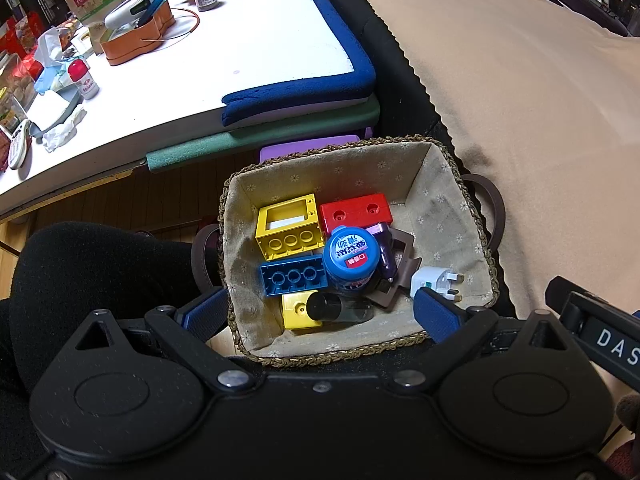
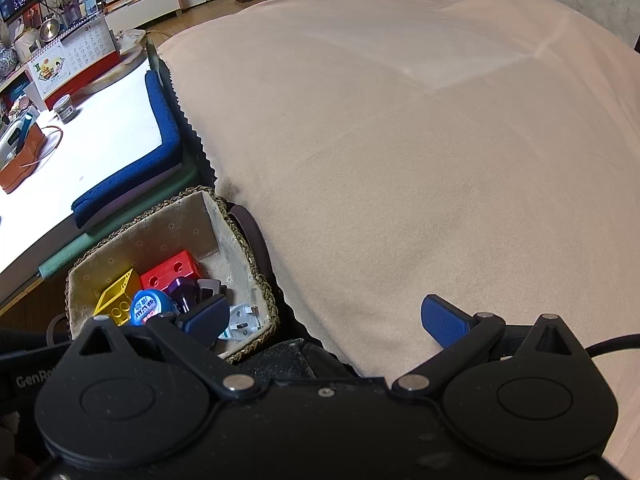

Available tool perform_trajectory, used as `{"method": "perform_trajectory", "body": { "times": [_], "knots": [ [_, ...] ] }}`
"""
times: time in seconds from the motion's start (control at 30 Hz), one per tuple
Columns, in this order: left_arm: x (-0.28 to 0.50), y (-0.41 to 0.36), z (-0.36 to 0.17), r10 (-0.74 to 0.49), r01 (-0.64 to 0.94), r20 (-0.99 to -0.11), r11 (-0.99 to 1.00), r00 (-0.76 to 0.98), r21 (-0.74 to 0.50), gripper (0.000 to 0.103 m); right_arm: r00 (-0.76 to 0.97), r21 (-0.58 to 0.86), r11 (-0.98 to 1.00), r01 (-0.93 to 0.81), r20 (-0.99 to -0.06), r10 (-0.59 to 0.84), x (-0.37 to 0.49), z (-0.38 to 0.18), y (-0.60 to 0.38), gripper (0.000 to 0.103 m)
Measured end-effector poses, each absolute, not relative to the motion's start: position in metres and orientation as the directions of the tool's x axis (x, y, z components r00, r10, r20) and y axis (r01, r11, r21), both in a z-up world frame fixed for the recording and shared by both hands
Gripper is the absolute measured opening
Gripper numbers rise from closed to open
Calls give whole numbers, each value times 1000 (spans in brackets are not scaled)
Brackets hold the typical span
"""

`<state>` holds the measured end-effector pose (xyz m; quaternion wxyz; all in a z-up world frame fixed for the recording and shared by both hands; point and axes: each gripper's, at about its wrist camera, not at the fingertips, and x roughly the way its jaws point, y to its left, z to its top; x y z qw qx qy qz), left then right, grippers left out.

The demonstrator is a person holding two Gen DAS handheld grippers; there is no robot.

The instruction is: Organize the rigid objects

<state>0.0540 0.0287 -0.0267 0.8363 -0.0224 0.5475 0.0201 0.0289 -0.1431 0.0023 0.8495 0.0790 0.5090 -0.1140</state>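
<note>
A wide beige blanket (image 2: 400,140) covers the surface to the right, and nothing lies on the part of it that shows. To the left, the white tabletop (image 1: 240,52) with its blue foam edge carries clutter that seems apart from the job. Between the two sits the woven basket (image 1: 472,216), lined with flowered cloth.

All the rigid objects in view are already inside it: a hollow yellow block (image 1: 289,226) beside a red block (image 1: 356,210) along the far side, a blue block (image 1: 292,277) nearer, a blue-capped tub (image 1: 350,254) in the middle, a white plug adapter (image 1: 434,282) toward the right wall, and a small dark-capped bottle (image 1: 336,308) nearest.

The left tongs (image 1: 324,312) hang over the basket's near rim, spread wide and empty. The right tongs (image 2: 324,318) are likewise apart and hold nothing, over the blanket's near edge just beside the basket.

My reading is that the gathering step is finished or nearly so. The next move calls for checking for strays, or for lifting the basket by its dark handles (image 1: 490,204).
</note>
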Motion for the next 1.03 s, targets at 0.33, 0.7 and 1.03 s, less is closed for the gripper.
{"method": "perform_trajectory", "body": {
  "times": [0.33,0.7,1.03],
  "knots": [
    [54,29,-28,8,-54,-919,998,395,-14,96,456,18,962,273,-883,-113,29,2,-142,103],
    [53,29,-28,10,-51,-920,999,392,-11,96,455,16,962,273,-883,-114,29,2,-141,103],
    [54,29,-28,10,-51,-920,999,392,-11,96,454,15,963,269,-884,-113,29,2,-140,103]
  ]
}}
